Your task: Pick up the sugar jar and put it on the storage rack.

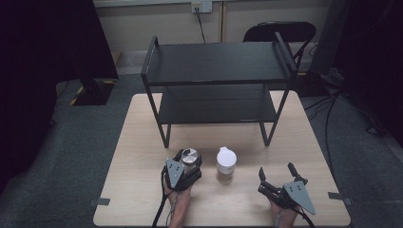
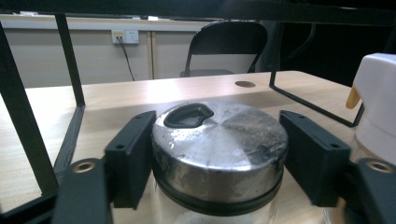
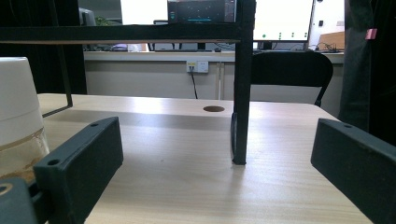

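On the near edge of the desk [image 1: 142, 190] two hands come in, each one with one gripper. The left gripper [image 1: 186, 164] stands with its jaws around one glass jar with a metal lid [image 1: 189, 156]. In the left gripper view the two black jaws sit at both sides of the lid [image 2: 219, 149]; the left jaw touches its rim, the right jaw is very close, and I cannot tell if it presses. The right gripper [image 1: 276, 173] rests on the desk near the right edge, well apart from the jars, and its jaws are spread wide with nothing between them.

Just beside the metal-lidded jar, on its right, stands a second jar with a white cap [image 1: 226, 161]; it has something brownish inside. So there are two jars, both upright, near the front middle of the desk.

Behind them stands one black rack with two shelves [image 1: 216, 61]. Farther, behind the desk, is one black chair [image 1: 280, 31] and one wall socket [image 1: 201, 6].
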`<action>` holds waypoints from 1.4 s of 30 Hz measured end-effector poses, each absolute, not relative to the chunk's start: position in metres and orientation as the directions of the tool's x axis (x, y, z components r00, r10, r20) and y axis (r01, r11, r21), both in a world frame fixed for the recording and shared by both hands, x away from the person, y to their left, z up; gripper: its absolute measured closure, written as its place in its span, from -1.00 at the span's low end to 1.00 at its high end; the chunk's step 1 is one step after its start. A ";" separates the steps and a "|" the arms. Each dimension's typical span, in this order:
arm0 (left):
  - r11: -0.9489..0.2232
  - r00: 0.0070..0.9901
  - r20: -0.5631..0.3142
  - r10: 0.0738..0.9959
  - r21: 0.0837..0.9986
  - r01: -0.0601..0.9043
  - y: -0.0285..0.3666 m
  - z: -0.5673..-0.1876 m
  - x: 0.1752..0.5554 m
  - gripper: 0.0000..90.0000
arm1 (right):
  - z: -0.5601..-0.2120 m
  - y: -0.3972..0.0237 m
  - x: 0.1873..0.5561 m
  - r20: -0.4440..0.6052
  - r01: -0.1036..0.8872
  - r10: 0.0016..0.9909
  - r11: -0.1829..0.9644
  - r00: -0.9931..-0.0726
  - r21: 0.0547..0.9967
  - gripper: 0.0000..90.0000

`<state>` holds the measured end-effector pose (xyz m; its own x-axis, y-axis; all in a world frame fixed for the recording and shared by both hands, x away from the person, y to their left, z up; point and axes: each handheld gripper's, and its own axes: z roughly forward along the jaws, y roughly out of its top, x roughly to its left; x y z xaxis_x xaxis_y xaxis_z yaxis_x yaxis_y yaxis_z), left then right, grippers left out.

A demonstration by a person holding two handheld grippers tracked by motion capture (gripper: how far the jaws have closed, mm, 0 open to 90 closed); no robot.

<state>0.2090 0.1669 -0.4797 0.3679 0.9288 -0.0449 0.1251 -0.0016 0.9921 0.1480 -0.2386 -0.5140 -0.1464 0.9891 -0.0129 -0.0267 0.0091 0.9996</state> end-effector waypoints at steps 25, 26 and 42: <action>0.008 0.373 -0.060 0.926 0.990 0.139 0.170 -0.476 0.209 -0.21 | -0.514 -0.239 0.148 -0.013 -0.027 0.989 0.009 -0.147 1.000 -0.97; 0.009 0.374 -0.061 0.925 0.990 0.138 0.170 -0.476 0.208 -0.21 | -0.514 -0.239 0.148 -0.013 -0.027 0.989 0.009 -0.147 1.000 -0.97; 0.035 0.409 -0.075 0.909 0.994 0.105 0.178 -0.465 0.201 -0.21 | -0.514 -0.239 0.148 -0.013 -0.027 0.989 0.009 -0.147 1.000 -0.97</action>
